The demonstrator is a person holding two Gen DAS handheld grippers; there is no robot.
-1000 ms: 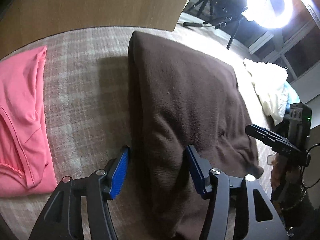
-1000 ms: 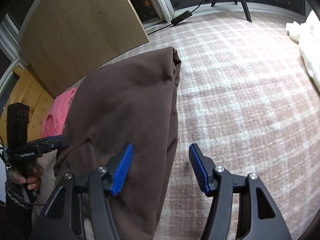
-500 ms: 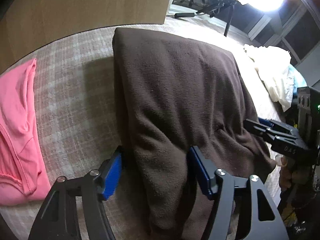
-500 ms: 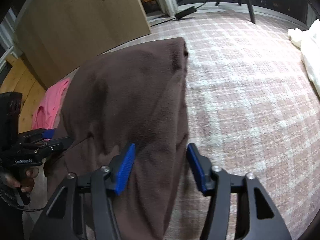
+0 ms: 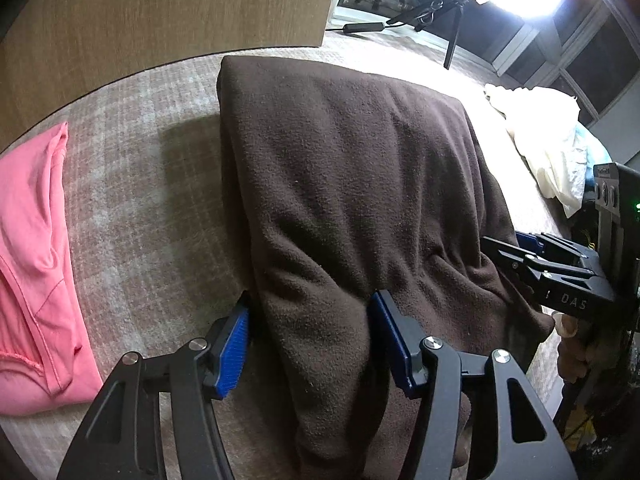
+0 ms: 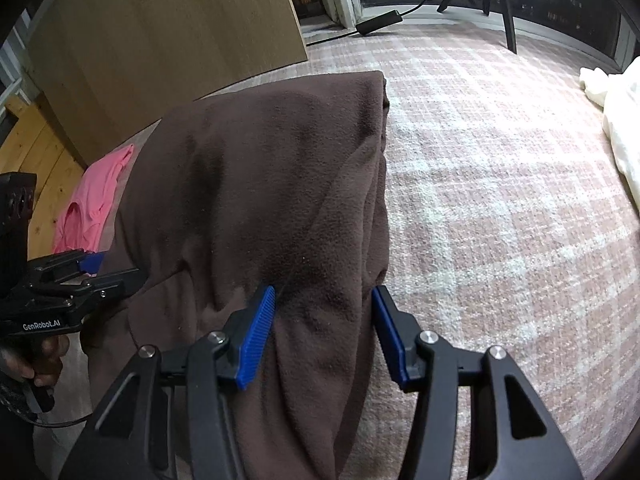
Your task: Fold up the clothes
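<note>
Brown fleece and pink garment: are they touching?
Apart. Left wrist view shows a strip of plaid cover between the brown fleece and the pink garment.

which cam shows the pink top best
The left wrist view: the pink top fills its left edge, lying flat on the plaid cover with seams visible. The right wrist view shows only a small, distant piece, partly hidden behind the brown fleece garment.
</note>
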